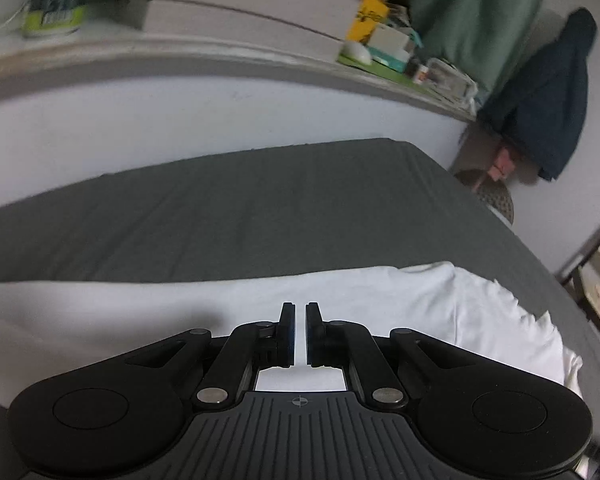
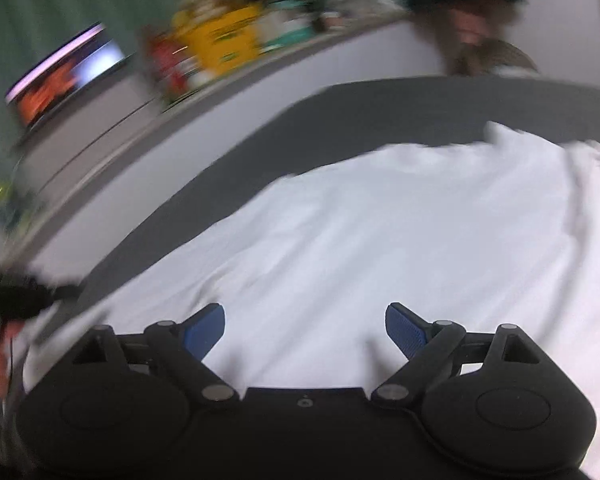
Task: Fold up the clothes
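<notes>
The left claw [image 1: 300, 334] is seen nearly closed, nothing gripped; the right claw [image 2: 305, 334] is spread wide and empty. Beneath both, one white garment [image 2: 340, 240] is spread on one dark grey bed [image 1: 240, 216].

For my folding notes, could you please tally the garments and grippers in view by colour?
White garment: 1
Dark blue garment, hanging: 1
Black grippers: 2, left gripper, right gripper
Total: 4
</notes>
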A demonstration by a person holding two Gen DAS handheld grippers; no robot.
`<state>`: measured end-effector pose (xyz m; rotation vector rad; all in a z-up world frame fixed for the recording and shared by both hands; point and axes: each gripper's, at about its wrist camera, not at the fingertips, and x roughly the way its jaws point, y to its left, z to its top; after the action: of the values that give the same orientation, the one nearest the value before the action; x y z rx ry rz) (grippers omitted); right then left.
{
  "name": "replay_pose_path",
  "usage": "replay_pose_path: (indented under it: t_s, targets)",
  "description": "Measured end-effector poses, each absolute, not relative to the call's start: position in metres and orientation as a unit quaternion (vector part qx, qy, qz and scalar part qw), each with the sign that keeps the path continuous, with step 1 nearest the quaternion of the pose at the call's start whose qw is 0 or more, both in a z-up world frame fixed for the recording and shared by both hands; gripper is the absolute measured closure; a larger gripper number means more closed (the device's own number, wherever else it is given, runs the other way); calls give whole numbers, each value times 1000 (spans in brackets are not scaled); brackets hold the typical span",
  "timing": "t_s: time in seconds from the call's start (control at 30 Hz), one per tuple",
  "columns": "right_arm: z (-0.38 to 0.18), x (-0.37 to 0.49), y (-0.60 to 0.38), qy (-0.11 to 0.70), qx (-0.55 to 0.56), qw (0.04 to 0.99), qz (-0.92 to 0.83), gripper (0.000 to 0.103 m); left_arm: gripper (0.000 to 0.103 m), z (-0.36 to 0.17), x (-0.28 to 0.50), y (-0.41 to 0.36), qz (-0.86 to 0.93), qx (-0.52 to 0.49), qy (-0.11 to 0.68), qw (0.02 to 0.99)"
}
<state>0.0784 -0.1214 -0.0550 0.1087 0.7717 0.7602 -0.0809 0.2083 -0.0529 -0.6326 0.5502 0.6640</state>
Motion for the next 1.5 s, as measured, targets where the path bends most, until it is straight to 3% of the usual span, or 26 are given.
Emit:
replay_pose_path:
  t_s: [0.07,0.37,0.53,0.73,0.9,1.17,1.27,1.5]
  targets:
    - [-52,57,-100,356,18,853,381,6,99,-54,-76,208,324,-297,255,861]
    - [-43,2,-58,339,-34,824,452,5,99,-59,-95,235,385,-271,256,844]
    - [-45,-8,-54,346,-31,820,455,5,99,-78,-67,217,322,-192,345,861]
    - [-50,-6,-60,338,-22,834,435,5,99,-105,-31,180,295,-93,359,881]
    - [-61,-1,-74,308,-14,884,352,0,99,-119,-17,153,329,-34,330,884]
    - [-103,13,-92,331,-10,903,273,0,99,-134,-10,137,358,4,293,887]
    - [-108,6,-95,315,-12,907,280,0,94,-133,-17,138,361,5,291,886]
    - [-109,7,-98,310,-5,906,289,0,93,-133,-29,146,351,-31,282,892]
